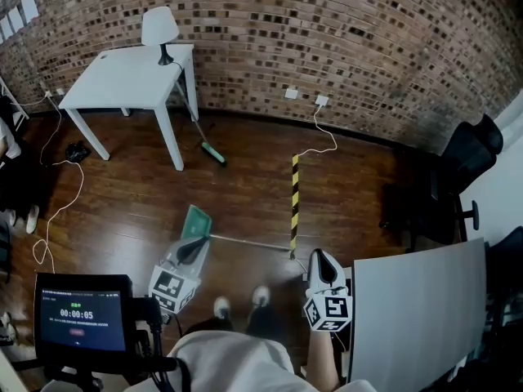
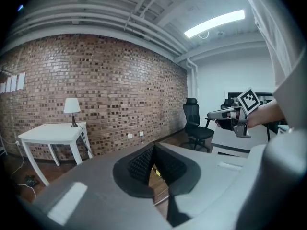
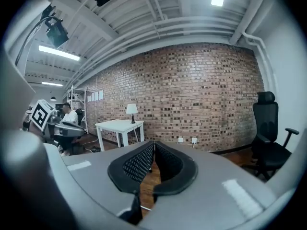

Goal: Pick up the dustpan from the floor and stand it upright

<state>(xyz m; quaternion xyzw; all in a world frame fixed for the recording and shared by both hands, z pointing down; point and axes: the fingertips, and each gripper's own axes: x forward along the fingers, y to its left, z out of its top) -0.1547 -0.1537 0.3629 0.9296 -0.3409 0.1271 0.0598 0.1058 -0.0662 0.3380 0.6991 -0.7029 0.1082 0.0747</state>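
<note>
On the wood floor (image 1: 245, 202) just ahead of the person's shoes (image 1: 221, 306): dustpan (image 1: 195, 221), lying flat, green pan end to the left, thin grey handle (image 1: 249, 242) running right to the foot of the yellow-black striped strip (image 1: 294, 194)

left gripper (image 1: 193, 247): jaws clenched, pads meeting at the tips, nothing between them. head view has its tip over the near edge of the green pan, can't tell if it's touching. left gripper view (image 2: 153, 152) only shows floor and a bit of the striped strip through the gap below the pads

right gripper (image 1: 319, 258): jaws also closed tip to tip, empty, confirmed in right gripper view (image 3: 154, 146). tip sits near the free end of the handle, just right of it, apart from it. it also shows at the right of the left gripper view (image 2: 229, 114), held in a hand (image 2: 261, 114), pointing roughly level

both grippers are on the near side of the dustpan, one near each end, neither holding it

background: white table (image 1: 122, 76) with a lamp (image 1: 159, 27) against the brick wall (image 1: 343, 31), green-headed broom (image 1: 212, 153) leaning at the table leg, black office chair (image 1: 462, 158) far right, grey panel (image 1: 417, 317) beside the right gripper, small screen (image 1: 80, 318) bottom left
</note>
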